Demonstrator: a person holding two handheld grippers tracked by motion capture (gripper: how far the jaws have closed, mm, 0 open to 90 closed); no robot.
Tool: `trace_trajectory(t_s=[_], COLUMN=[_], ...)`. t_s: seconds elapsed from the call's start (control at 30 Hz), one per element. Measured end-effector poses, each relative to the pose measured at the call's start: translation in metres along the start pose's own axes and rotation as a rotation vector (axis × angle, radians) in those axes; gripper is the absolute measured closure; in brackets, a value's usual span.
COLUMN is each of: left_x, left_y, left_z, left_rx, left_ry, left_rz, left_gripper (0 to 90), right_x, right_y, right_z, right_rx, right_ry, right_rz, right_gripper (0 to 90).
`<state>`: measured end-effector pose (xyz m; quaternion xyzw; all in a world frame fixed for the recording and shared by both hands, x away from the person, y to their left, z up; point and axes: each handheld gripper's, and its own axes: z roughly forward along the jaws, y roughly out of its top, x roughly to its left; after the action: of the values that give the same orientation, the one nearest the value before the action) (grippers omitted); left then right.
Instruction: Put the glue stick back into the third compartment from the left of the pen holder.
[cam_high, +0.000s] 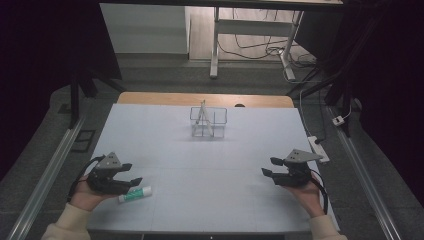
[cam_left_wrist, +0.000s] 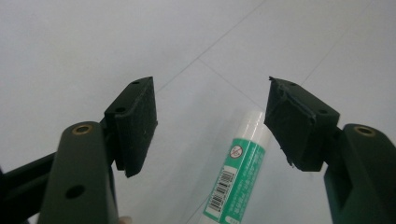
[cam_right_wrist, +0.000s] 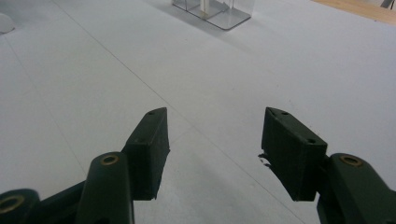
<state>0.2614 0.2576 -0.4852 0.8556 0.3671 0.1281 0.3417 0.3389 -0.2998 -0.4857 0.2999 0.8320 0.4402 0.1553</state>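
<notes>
The glue stick (cam_high: 135, 194) is lying flat on the worktop (cam_high: 210, 165), just beside the left gripper (cam_high: 131, 173) and well apart from the right gripper (cam_high: 268, 166), so the left one is far nearer. In the left gripper view the stick (cam_left_wrist: 238, 170) is seen below and between the wide-open jaws, nearer the right-hand one. Its long side runs away from the gripper, with the white cap at the far end. The right gripper (cam_right_wrist: 215, 135) is held wide too, with nothing in it. From up high, a clear box (cam_high: 208, 121) is seen at the far side.
</notes>
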Motion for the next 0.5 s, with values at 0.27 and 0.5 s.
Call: trace_trajectory(t_s=[0.27,0.5], left_x=[-0.005,-0.014], left_y=[0.002,0.009], left_z=[0.004,0.018], left_rx=[0.058,0.173], left_ry=[-0.026,-0.049], left_rz=[0.045,0.122], left_gripper=[34.0,32.5], right_x=[0.000,0.000], right_y=[0.000,-0.001], right_z=[0.001,0.002], right_rx=[0.011,0.013], right_ry=[-0.002,0.000], right_rz=[-0.004,-0.004], right_gripper=[40.6,40.6])
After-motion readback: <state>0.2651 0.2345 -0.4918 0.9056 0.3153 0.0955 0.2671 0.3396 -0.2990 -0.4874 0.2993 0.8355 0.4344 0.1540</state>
